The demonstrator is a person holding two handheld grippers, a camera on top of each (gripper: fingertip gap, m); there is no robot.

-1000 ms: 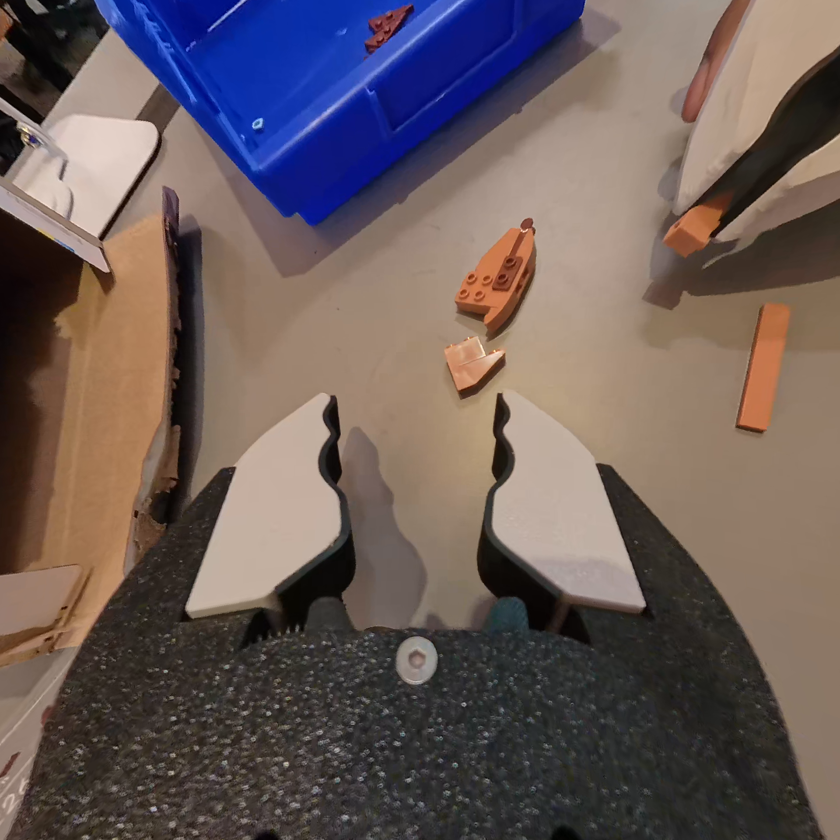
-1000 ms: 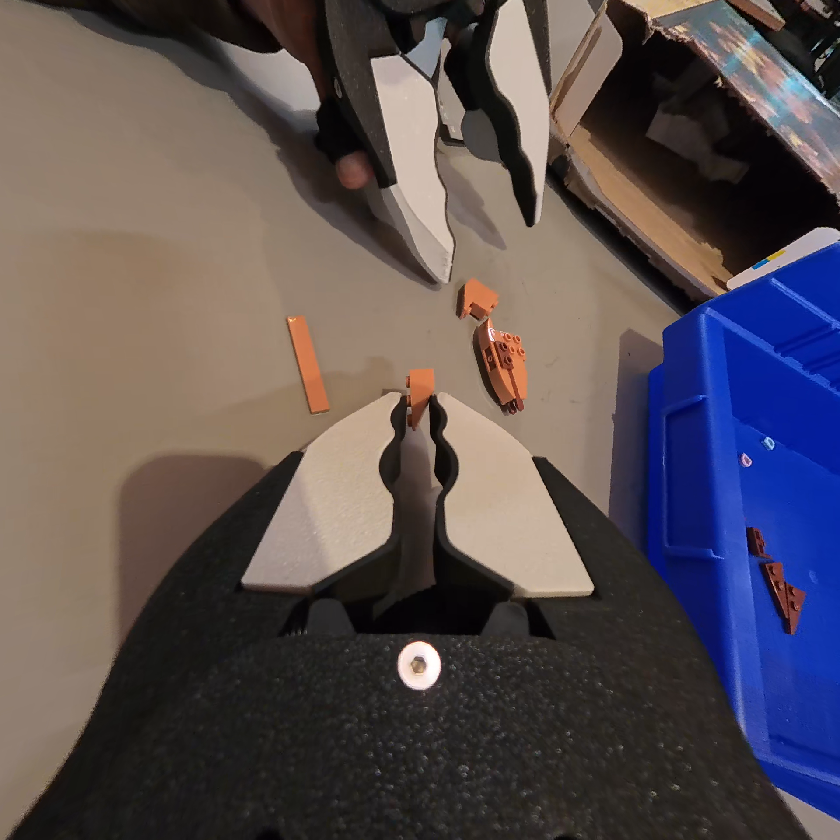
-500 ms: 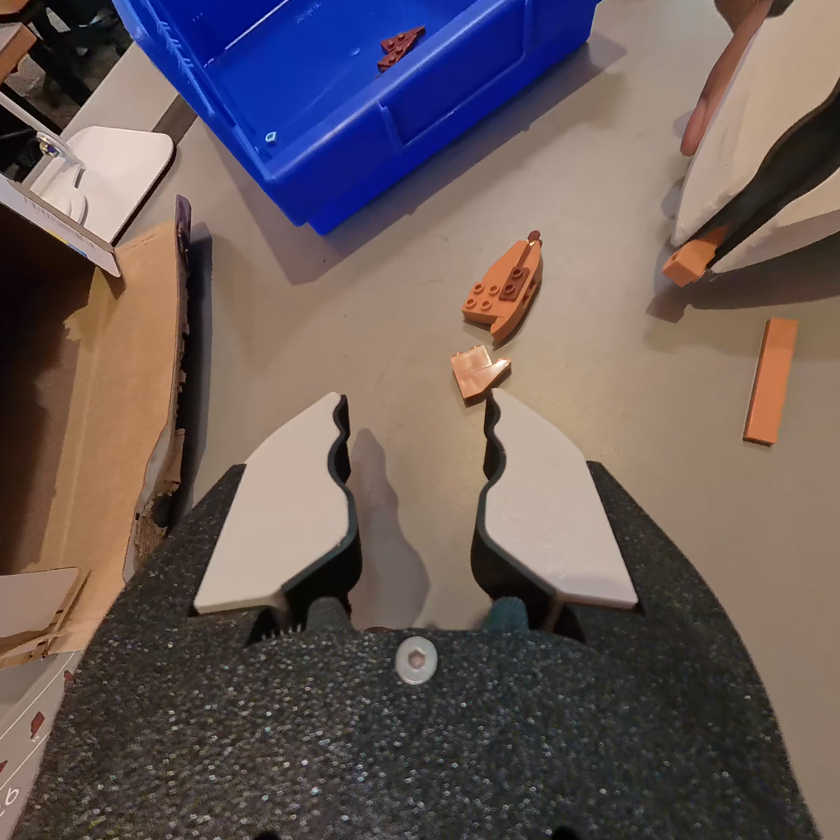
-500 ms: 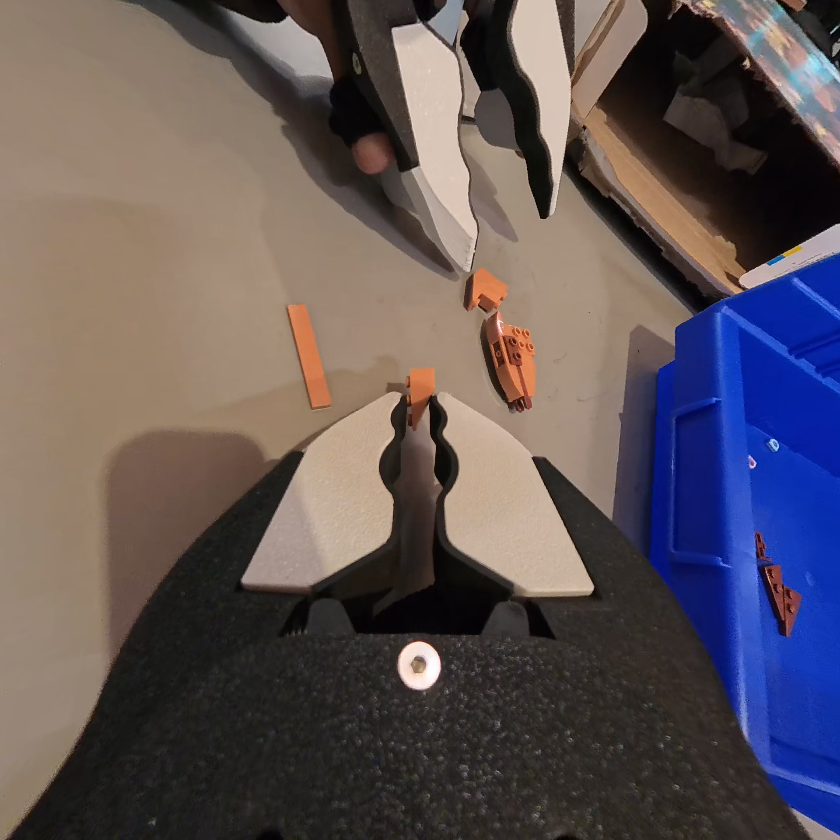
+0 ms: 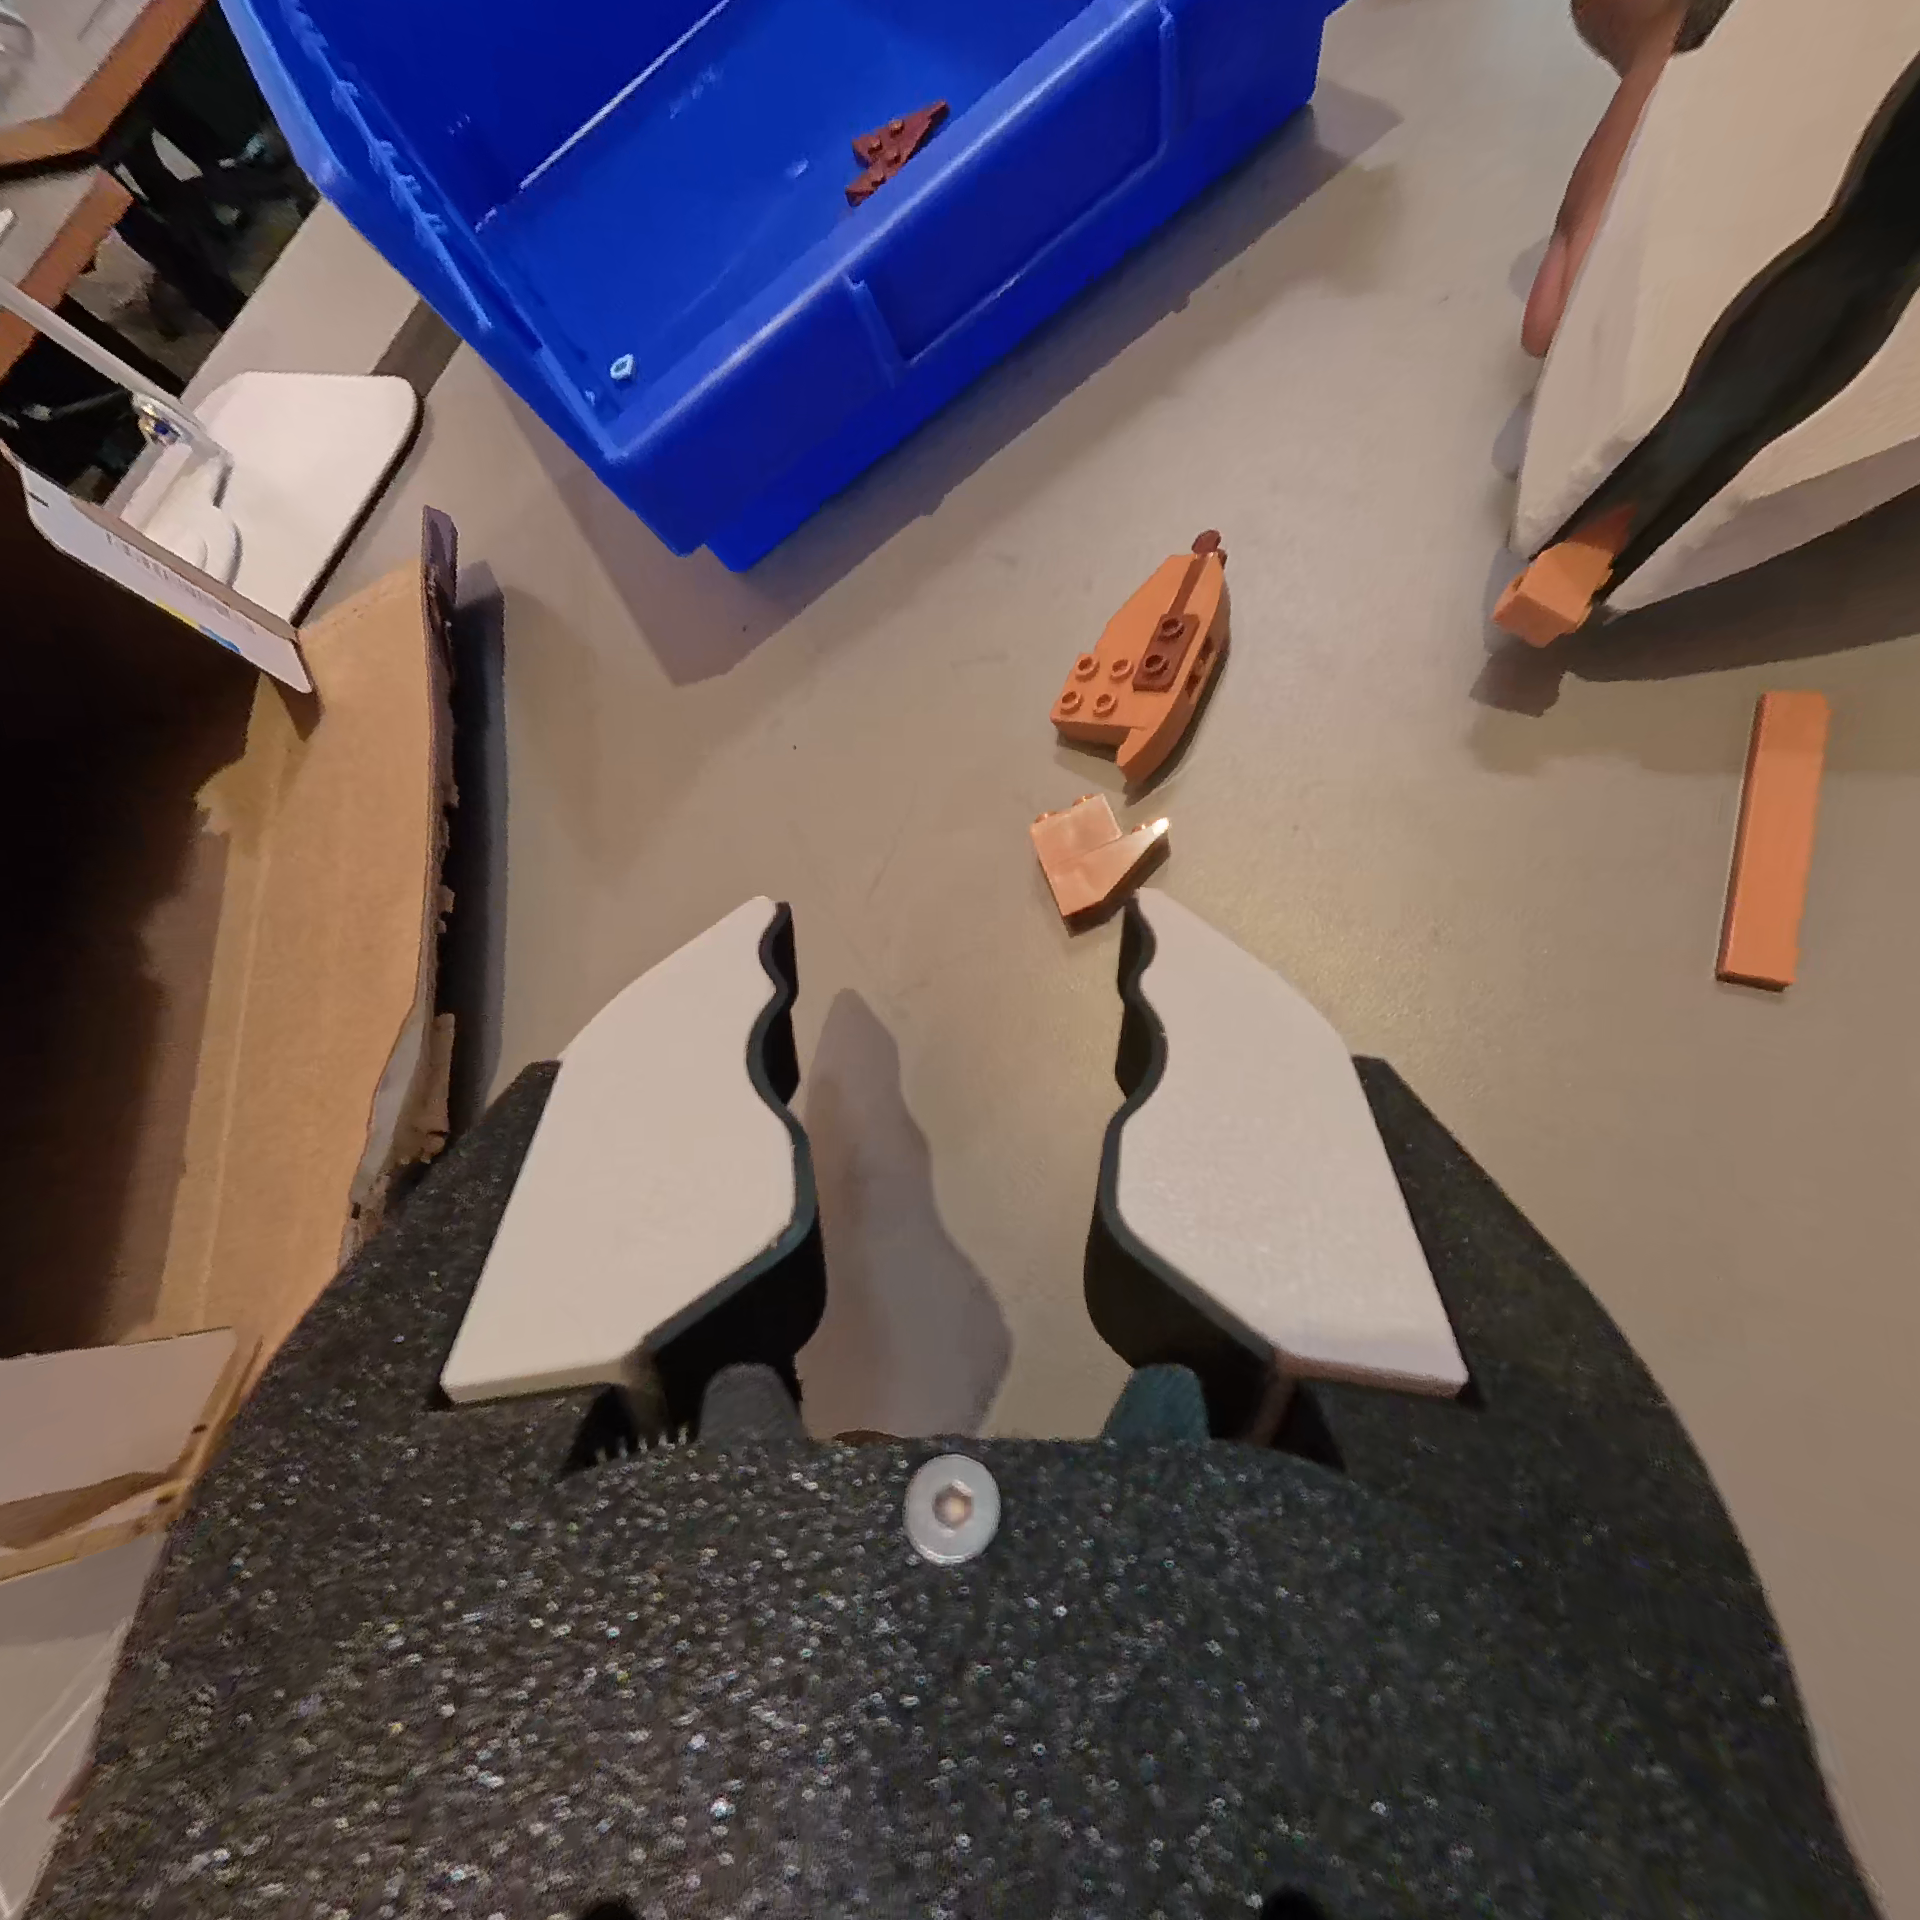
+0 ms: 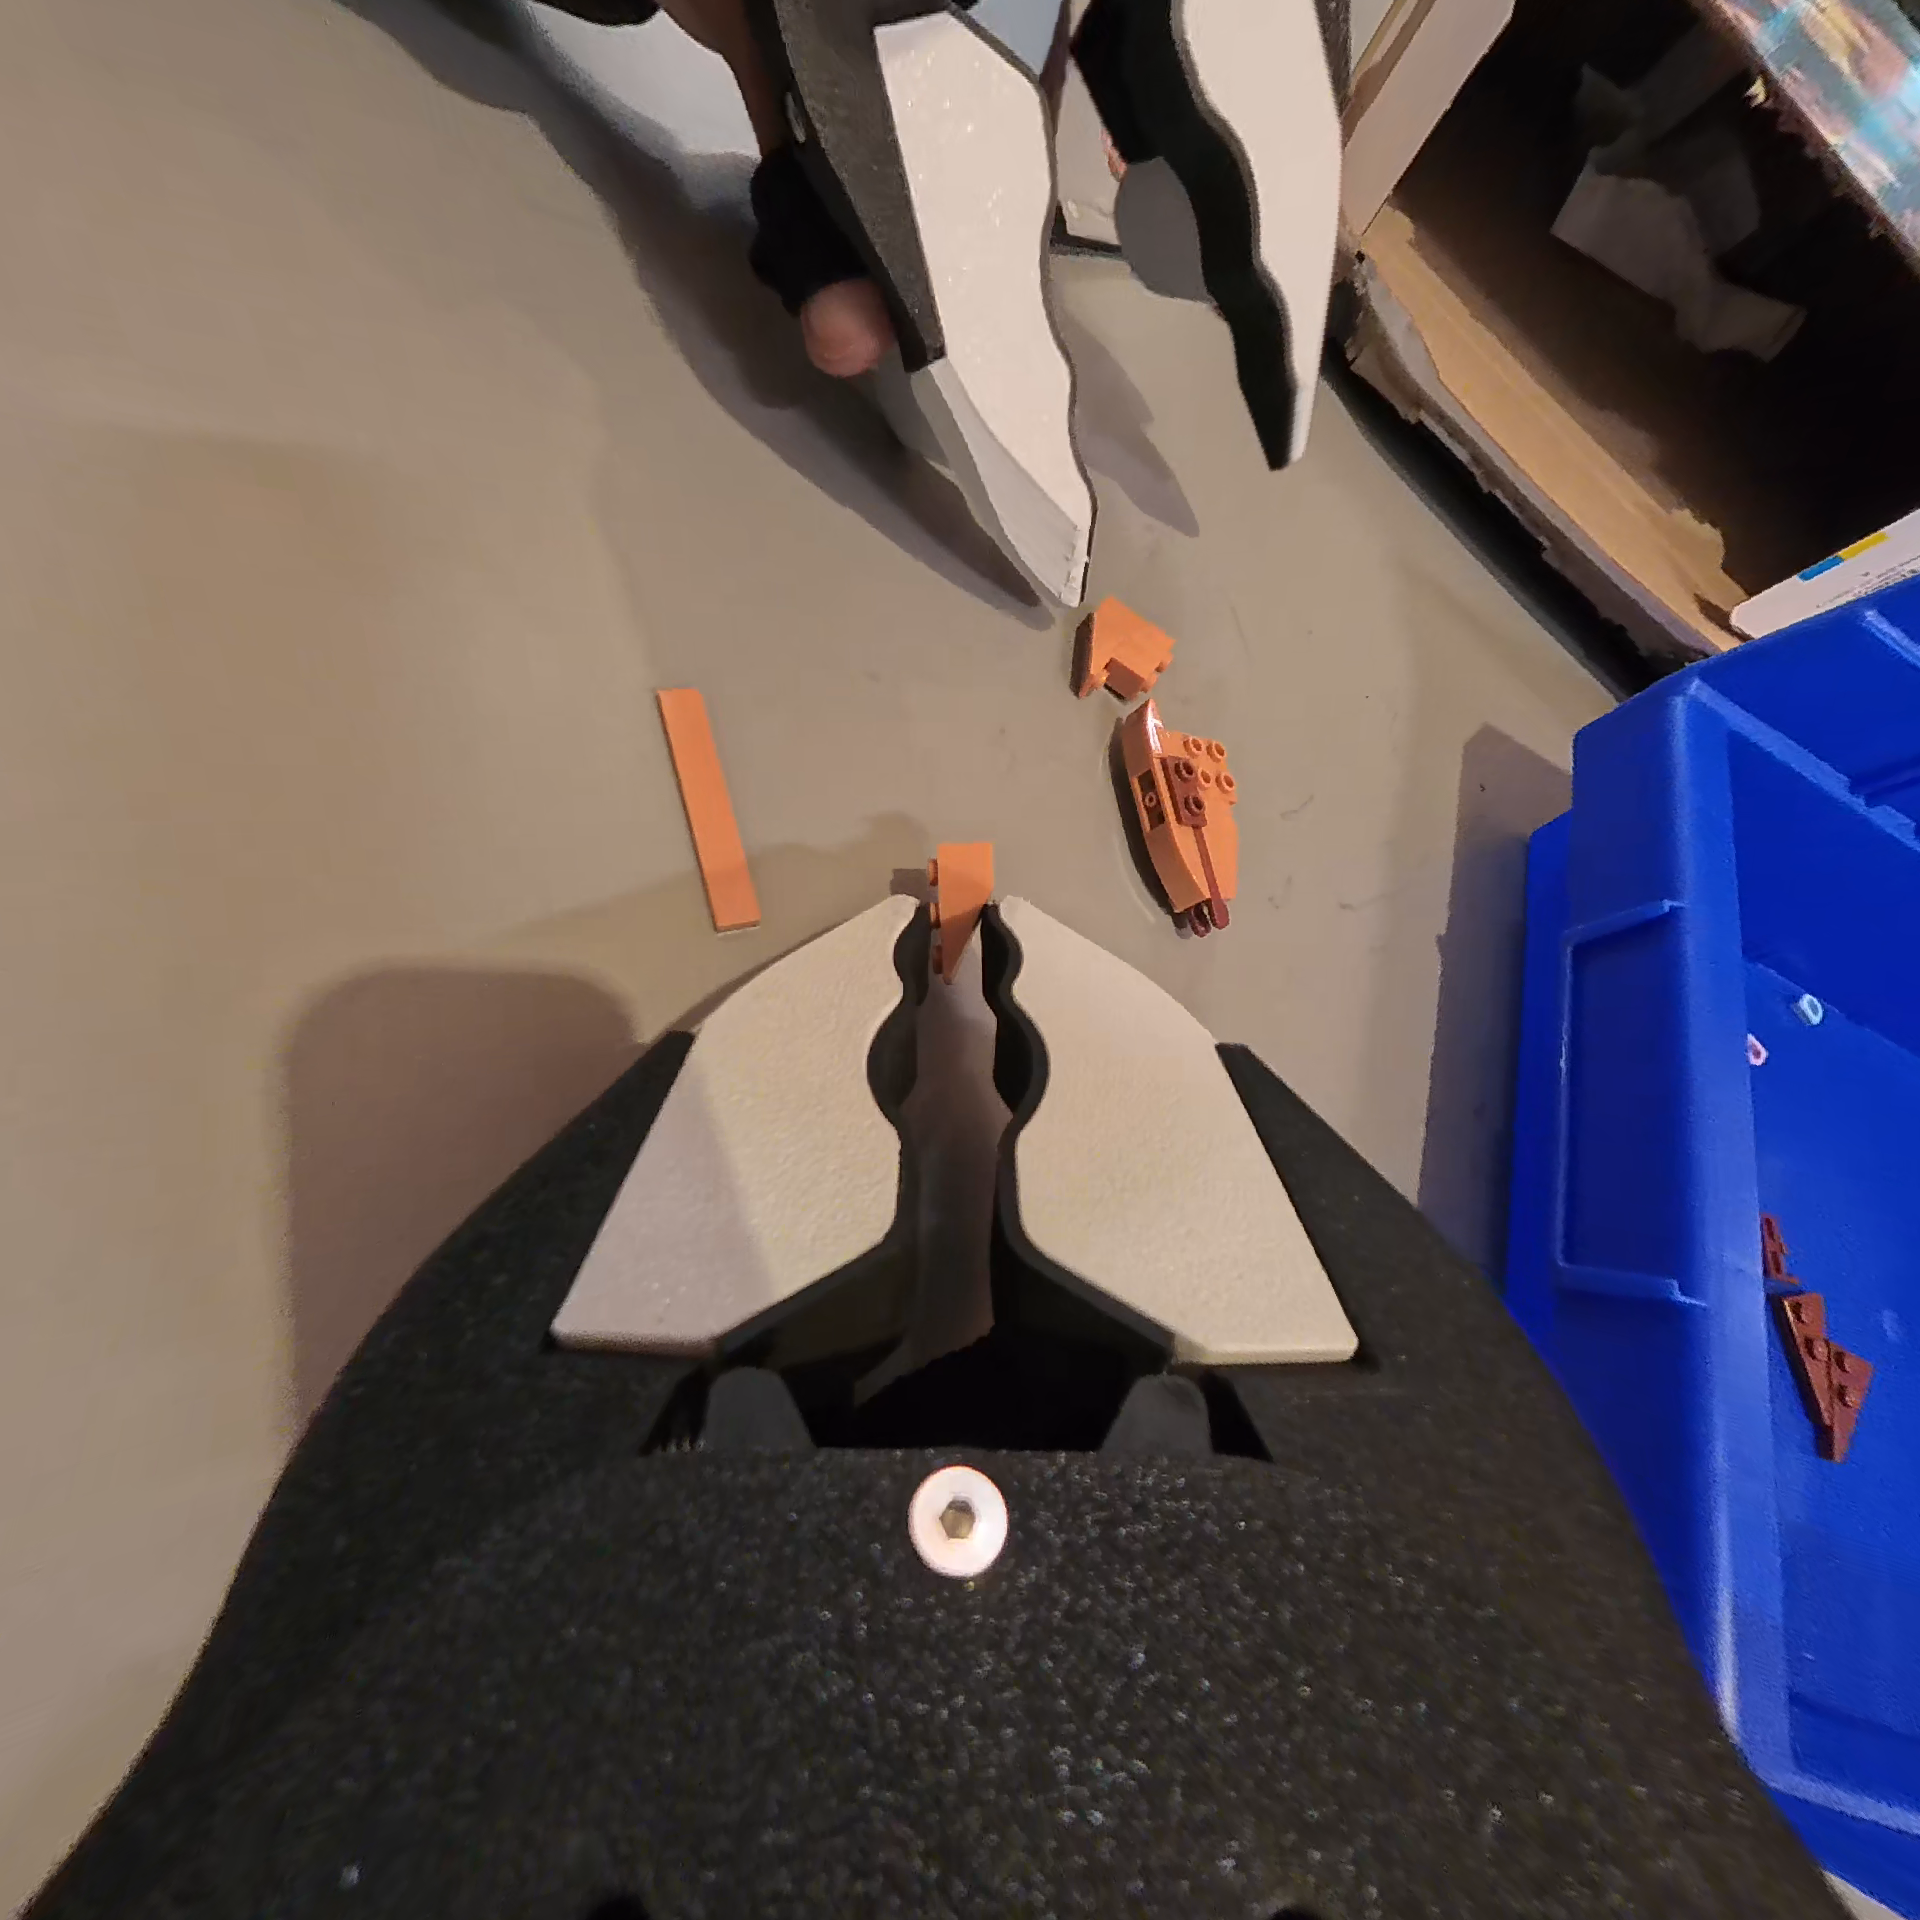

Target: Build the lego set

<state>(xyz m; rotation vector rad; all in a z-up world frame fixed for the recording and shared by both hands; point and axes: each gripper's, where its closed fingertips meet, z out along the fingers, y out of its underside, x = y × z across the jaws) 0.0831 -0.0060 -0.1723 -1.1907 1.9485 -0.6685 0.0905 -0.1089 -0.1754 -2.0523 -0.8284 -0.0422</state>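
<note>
Left tongs (image 5: 956, 914) wide apart, nothing between them, low over the grey desk (image 5: 727, 831). Right fingertip (image 5: 1143, 914) sits just beside a small orange angled brick (image 5: 1091, 857) at 1 o'clock of the tips; can't tell if it touches

Past that brick, same 1 o'clock line: orange boat-shaped assembly (image 5: 1148, 665) with a dark red plate on top, flat on the desk, near but apart from the angled brick

Right tongs (image 6: 961, 914) narrow, clamped on a small orange wedge brick (image 6: 961, 894), both pads pressing its sides, top of the wedge poking out past the tips. In the left wrist view the same tongs come in at 2 o'clock with the wedge (image 5: 1553, 592) at their tip, close over the desk

Long flat orange tile (image 6: 707, 805) lies at 10 o'clock of the right tongs, near; in the left wrist view it's at 3 o'clock, well apart from the left tongs

Blue bin (image 5: 831, 343) at 12 o'clock of the left tongs, well apart; dark red wedge plates (image 5: 894, 145) on its floor. In the right wrist view the bin is at 3 o'clock

Open cardboard box (image 5: 312, 883) at 9 o'clock of the left tongs, torn edge, near. White tray-like item (image 5: 301, 447) beyond it at 10 o'clock

A person's fingertip (image 6: 842, 332) shows behind the left tongs' body in the right wrist view
</note>
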